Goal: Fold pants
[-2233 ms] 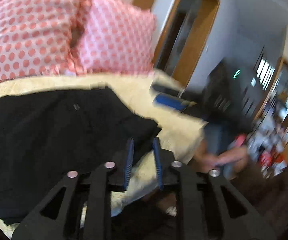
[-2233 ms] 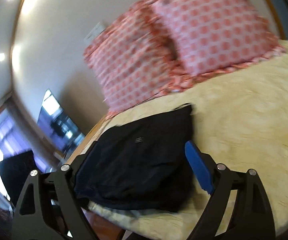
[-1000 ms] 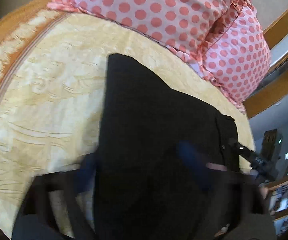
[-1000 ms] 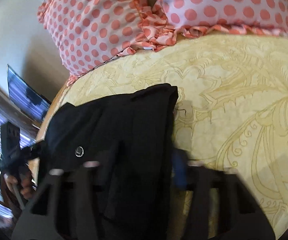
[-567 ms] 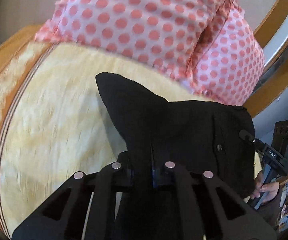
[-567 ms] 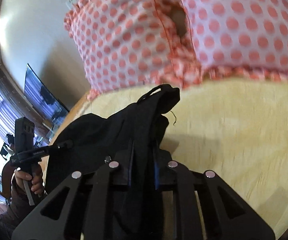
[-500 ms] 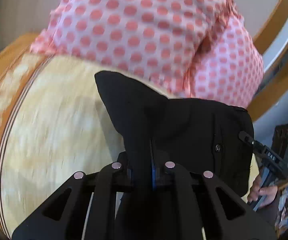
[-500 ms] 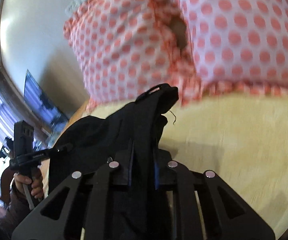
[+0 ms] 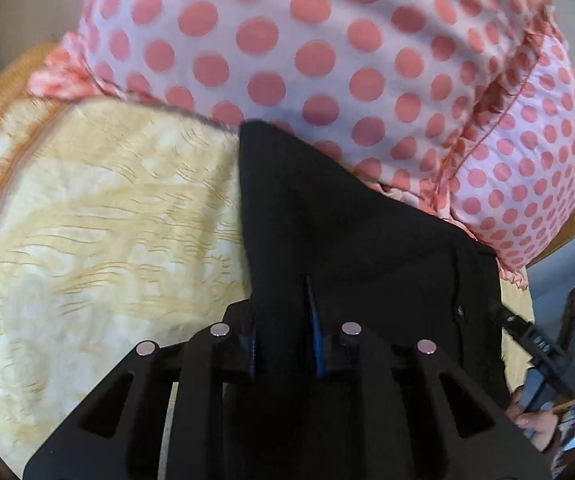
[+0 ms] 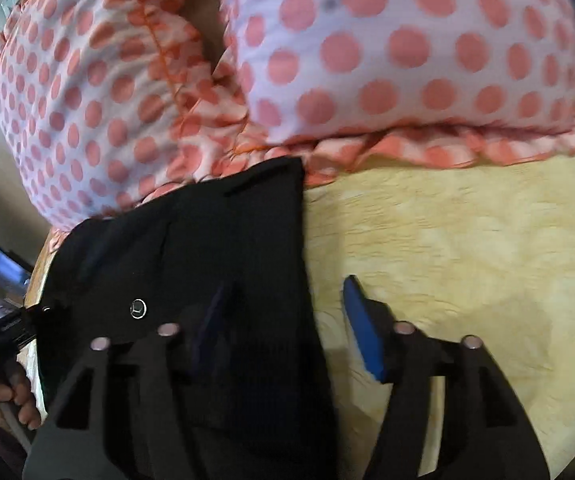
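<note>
My left gripper (image 9: 283, 332) clamped on black pants (image 9: 367, 248), my right gripper (image 10: 287, 320) just opening, fabric loose between, pants touching dotted pillows (image 10: 407, 48) on yellow bedspread (image 10: 467, 240)

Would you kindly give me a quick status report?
Left tool pinching black pants. Right tool just opening, released. Pants edge against dotted pillows.

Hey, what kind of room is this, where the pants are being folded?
Most likely a bedroom: the black pants lie on a bed's yellow patterned bedspread, with two pink polka-dot pillows propped behind.
</note>
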A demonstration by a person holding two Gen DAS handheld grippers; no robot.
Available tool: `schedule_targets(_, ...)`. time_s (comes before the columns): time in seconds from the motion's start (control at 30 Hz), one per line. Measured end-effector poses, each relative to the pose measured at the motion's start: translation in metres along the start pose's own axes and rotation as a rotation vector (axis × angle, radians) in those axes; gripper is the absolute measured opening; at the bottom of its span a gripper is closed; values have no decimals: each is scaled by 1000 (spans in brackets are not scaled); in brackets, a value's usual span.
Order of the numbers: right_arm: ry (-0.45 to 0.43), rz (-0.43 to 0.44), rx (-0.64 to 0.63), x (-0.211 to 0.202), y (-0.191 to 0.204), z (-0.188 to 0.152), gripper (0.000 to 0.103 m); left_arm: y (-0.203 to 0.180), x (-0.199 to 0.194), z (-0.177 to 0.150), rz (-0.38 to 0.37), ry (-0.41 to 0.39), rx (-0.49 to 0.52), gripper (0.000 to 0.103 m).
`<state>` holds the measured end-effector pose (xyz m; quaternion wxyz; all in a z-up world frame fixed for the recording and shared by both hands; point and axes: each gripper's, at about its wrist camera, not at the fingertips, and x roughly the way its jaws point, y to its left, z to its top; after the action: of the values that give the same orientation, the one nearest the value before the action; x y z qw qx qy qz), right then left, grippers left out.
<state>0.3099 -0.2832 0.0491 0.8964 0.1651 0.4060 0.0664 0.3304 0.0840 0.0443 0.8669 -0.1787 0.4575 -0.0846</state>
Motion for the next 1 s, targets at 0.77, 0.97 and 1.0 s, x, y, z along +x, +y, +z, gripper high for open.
schedule_targets(0.77, -60, 102, -159, -86, 49, -121, 101, -65, -95, -135, 88, -164, 398, 102)
schedule_targets(0.97, -81, -56, -264, -92, 63, -194, 101, -46, -117, -203, 226, -230, 409, 102)
schedule_targets(1.0, -78, -64, -263, -91, 65, -202, 101, -43, -117, -210, 246, -228, 406, 102)
